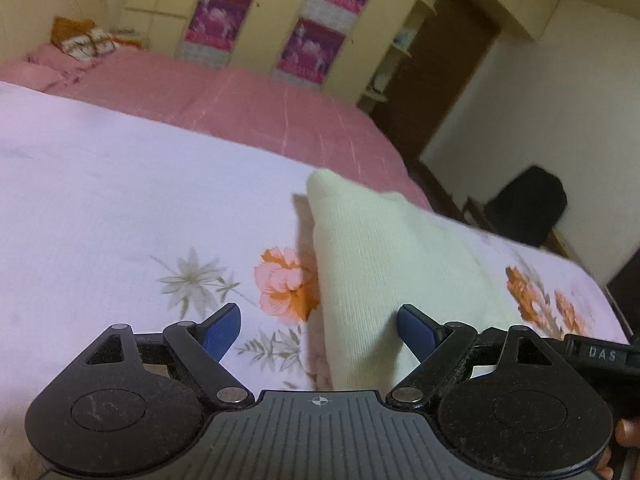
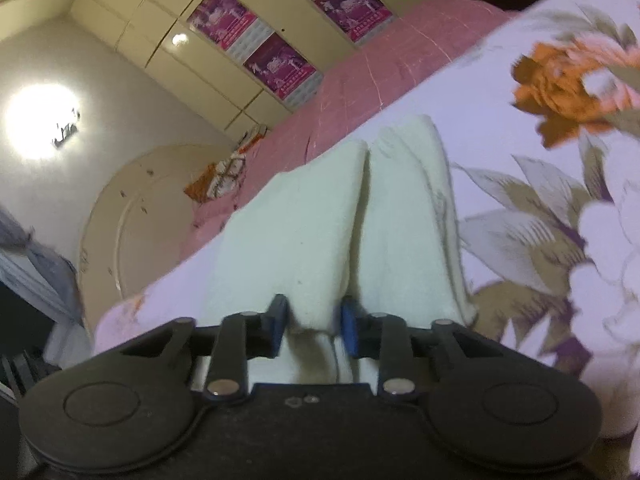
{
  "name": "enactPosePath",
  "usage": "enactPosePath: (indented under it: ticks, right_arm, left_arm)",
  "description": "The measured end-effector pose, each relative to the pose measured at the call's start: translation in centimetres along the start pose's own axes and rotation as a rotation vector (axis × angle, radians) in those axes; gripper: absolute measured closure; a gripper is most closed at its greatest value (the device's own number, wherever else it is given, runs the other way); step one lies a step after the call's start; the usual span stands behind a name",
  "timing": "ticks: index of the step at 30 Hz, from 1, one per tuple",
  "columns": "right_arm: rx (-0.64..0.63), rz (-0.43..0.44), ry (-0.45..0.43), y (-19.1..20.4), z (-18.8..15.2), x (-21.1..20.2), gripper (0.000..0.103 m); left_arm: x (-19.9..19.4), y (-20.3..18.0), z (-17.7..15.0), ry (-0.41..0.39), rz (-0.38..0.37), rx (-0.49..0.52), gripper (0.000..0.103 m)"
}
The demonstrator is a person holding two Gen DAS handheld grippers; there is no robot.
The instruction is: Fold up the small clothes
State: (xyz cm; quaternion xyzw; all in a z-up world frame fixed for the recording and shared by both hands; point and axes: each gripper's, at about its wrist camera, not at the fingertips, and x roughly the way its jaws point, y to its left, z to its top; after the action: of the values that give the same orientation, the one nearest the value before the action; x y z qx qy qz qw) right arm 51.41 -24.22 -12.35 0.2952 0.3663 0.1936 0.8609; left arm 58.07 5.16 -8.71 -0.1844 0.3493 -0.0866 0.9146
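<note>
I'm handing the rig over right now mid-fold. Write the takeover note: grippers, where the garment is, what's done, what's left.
Right gripper: shut on a bunched edge of the cream knit garment.
Left gripper: open, empty, jaws wide, just over the garment's near edge.
Garment lies on the floral sheet on the bed, two lobes side by side, partly lifted.
Done: one edge gripped.
Left: probably grip with the left gripper, finish the fold, lay it flat.

Free room: floral sheet (image 1: 100, 184) on the bed — broad bare stretch left of the cream garment (image 1: 384, 264), open to the pink bedspread (image 1: 240, 104). Obstacles: the garment itself, raised in folds; pillow (image 1: 86, 42) at the far headboard; dark object (image 1: 528, 208) off the bed's right edge.
</note>
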Motion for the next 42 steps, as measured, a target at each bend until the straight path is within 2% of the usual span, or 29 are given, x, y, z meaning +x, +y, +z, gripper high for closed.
enactPosePath:
  ticks: [4,8,11,14,16,17,20,23,25,28,30,32,34,39,42]
  right_arm:
    - [-0.164,-0.091,-0.026,2.4,-0.3,-0.4,0.088]
    - [-0.233,-0.097,-0.089,3.7,0.0,-2.7,0.088]
    - [-0.249,-0.108,-0.116,3.6,0.9,-4.7,0.088]
    - [-0.233,-0.151,-0.080,1.7,1.3,-4.7,0.088]
    - [-0.192,-0.187,-0.009,0.0,1.1,-3.0,0.088]
    - [-0.174,-0.175,-0.005,-0.7,0.9,-2.6,0.088]
    - [-0.158,-0.150,-0.018,-0.3,0.9,-2.5,0.087]
    - [-0.139,-0.113,-0.036,-0.6,1.4,-2.8,0.077]
    - [-0.099,-0.091,-0.064,-1.3,2.3,-2.6,0.065]
    - [-0.030,-0.075,-0.083,-2.3,4.2,-1.4,0.065]
    - [-0.032,-0.091,-0.080,-2.7,5.4,-0.5,0.066]
    - [-0.098,-0.139,-0.080,-2.2,6.0,0.6,0.070]
    - [-0.195,-0.177,-0.090,-1.5,6.2,1.1,0.096]
    - [-0.343,-0.243,-0.120,-0.6,5.5,1.2,0.097]
    - [-0.335,-0.263,-0.130,-1.0,5.1,1.3,0.097]
  left_arm:
    - [0.4,-1.6,0.2,0.006,-0.001,0.045,0.018]
    - [-0.4,-3.7,0.4,-0.025,-0.028,0.094,0.018]
    - [0.0,-5.3,0.4,-0.006,-0.021,0.131,0.018]
    - [1.9,-5.8,-0.3,0.063,-0.016,0.121,0.018]
    - [2.3,-5.7,-1.0,0.058,-0.024,0.104,0.018]
    - [2.2,-5.7,-1.0,0.056,-0.024,0.108,0.018]
    - [1.7,-6.0,-0.5,0.058,-0.029,0.112,0.018]
    - [0.9,-5.8,0.5,0.000,-0.040,0.111,0.018]
    - [1.7,-4.8,1.5,-0.005,-0.028,0.081,0.018]
    - [3.4,-3.7,2.8,-0.008,-0.035,0.029,0.018]
    - [4.6,-3.2,3.4,-0.004,-0.039,0.003,0.018]
    - [5.6,-2.7,3.9,-0.005,-0.036,-0.013,0.018]
    - [6.6,-2.6,4.0,0.003,-0.036,-0.027,0.018]
    - [7.5,-2.8,3.8,0.004,-0.052,-0.028,0.018]
    - [8.1,-3.2,3.2,0.004,-0.016,0.040,0.018]
